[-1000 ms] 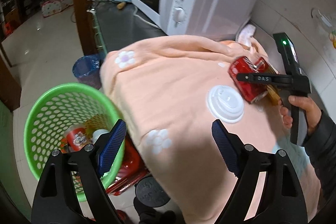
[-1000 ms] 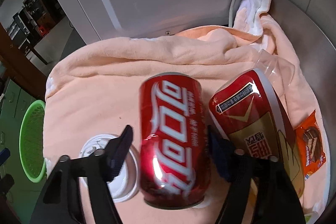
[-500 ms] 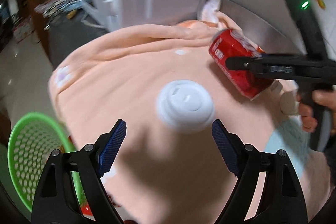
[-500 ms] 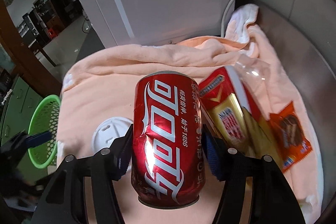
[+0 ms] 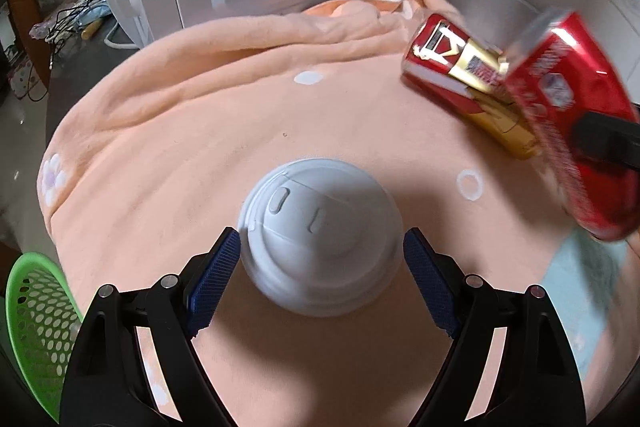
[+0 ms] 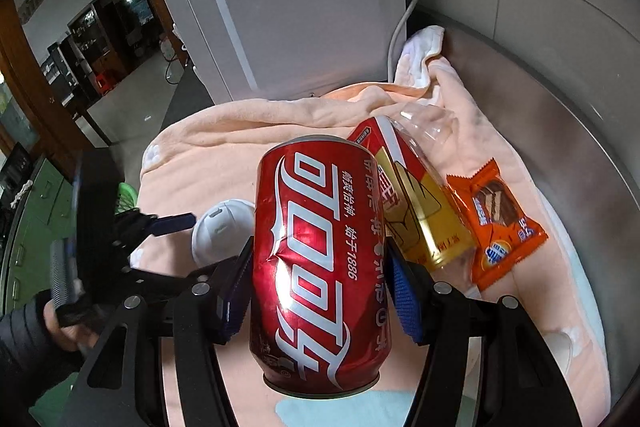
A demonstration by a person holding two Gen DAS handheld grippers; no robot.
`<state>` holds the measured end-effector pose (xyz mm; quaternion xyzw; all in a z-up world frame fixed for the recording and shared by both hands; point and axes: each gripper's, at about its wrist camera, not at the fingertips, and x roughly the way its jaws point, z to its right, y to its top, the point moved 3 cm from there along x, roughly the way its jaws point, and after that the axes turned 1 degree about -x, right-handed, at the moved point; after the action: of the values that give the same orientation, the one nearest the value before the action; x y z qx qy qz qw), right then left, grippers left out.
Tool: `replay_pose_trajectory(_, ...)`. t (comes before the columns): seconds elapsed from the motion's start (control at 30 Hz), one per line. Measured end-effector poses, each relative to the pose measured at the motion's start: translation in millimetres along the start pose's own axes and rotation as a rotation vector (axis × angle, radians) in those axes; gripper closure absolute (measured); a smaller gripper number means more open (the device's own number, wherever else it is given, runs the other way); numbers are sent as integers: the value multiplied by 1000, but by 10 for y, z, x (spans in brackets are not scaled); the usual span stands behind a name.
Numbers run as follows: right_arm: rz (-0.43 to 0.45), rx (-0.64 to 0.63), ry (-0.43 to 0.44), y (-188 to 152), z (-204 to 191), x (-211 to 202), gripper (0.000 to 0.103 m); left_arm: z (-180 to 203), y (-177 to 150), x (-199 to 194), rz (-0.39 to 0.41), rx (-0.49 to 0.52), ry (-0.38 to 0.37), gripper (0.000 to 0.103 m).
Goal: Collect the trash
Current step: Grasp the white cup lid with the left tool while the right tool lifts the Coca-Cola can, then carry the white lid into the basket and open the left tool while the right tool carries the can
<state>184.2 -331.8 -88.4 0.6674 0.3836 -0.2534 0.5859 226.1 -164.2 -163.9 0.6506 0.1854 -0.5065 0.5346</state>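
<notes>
A dented red cola can [image 6: 320,263] sits clamped between the blue pads of the right claw [image 6: 322,291], lifted clear of the peach blanket [image 5: 192,131] spread over the tabletop beside a white microwave [image 6: 296,23]. The left claw [image 5: 322,281] hangs wide — its pads flank a white cup lid [image 5: 320,239] lying on the blanket, apparently without pressing it. Behind the can lie a red-and-gold drink carton [image 6: 416,203] and an orange snack wrapper [image 6: 498,223]. A green perforated basket [image 5: 36,323] stands low at the left — off the blanket's edge.
</notes>
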Motion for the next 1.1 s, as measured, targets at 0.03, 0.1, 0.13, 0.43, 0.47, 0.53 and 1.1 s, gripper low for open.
replay_pose_trajectory(0.03, 0, 2, 2, -20, 0, -12, 45, -4, 2, 24, -2, 2, 6, 20)
replay_pose_trajectory(0.1, -1, 4, 3, -44, 2, -11, 45, -4, 15, 33, 2, 5, 10, 20)
replay_pose_trajectory(0.13, -2, 5, 3, -58, 2, -12, 45, -6, 18, 39, 3, 6, 11, 20)
replay_pose_trajectory(0.43, -12, 15, 7, -177, -19, -22, 45, 12, 23, 47, 18, 23, 12, 21)
replay_pose_trajectory(0.47, -12, 15, 7, -188, -20, -24, 45, 15, 30, 49, 21, 25, 10, 23)
replay_pose_trajectory(0.53, -12, 17, 9, -207, -29, -38, 45, 45, 23, 14, 27, 38, 6, 26)
replay_pose_trajectory(1.1, -2, -1, 40, -266, -214, -93, 45, -197, -184, -586, 131, -60, -19, 27)
